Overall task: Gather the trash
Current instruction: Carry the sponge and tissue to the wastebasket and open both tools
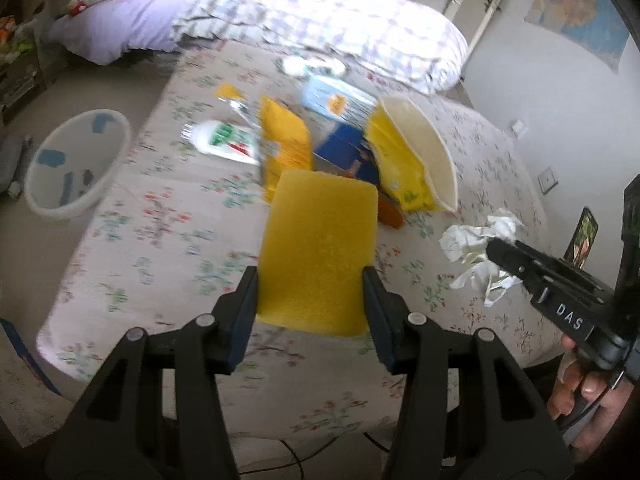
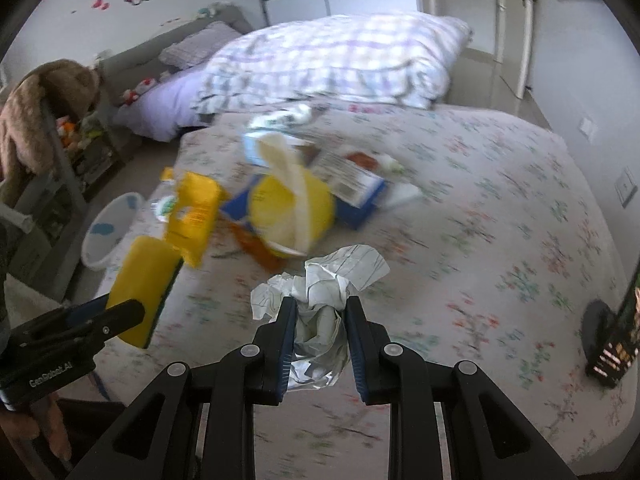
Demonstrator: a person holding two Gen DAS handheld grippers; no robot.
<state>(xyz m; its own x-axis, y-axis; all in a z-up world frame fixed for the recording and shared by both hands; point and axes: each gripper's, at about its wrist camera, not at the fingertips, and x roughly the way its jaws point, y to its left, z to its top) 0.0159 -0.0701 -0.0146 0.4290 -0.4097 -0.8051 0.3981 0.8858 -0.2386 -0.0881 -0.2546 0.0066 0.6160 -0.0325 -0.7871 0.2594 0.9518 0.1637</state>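
My left gripper (image 1: 311,280) is shut on a yellow sponge (image 1: 318,248) and holds it above the flowered bed; the sponge also shows in the right wrist view (image 2: 140,288). My right gripper (image 2: 320,308) is shut on a crumpled white paper wad (image 2: 324,280), also seen in the left wrist view (image 1: 480,248). A pile of trash lies mid-bed: a yellow bag (image 1: 400,160), a yellow packet (image 1: 284,136), a blue box (image 1: 344,148), a white tube (image 1: 224,140).
A white waste bin (image 1: 76,164) stands on the floor left of the bed, also in the right wrist view (image 2: 108,228). A plaid duvet (image 1: 320,20) lies at the far end. A dark packet (image 2: 616,340) sits at the bed's right edge.
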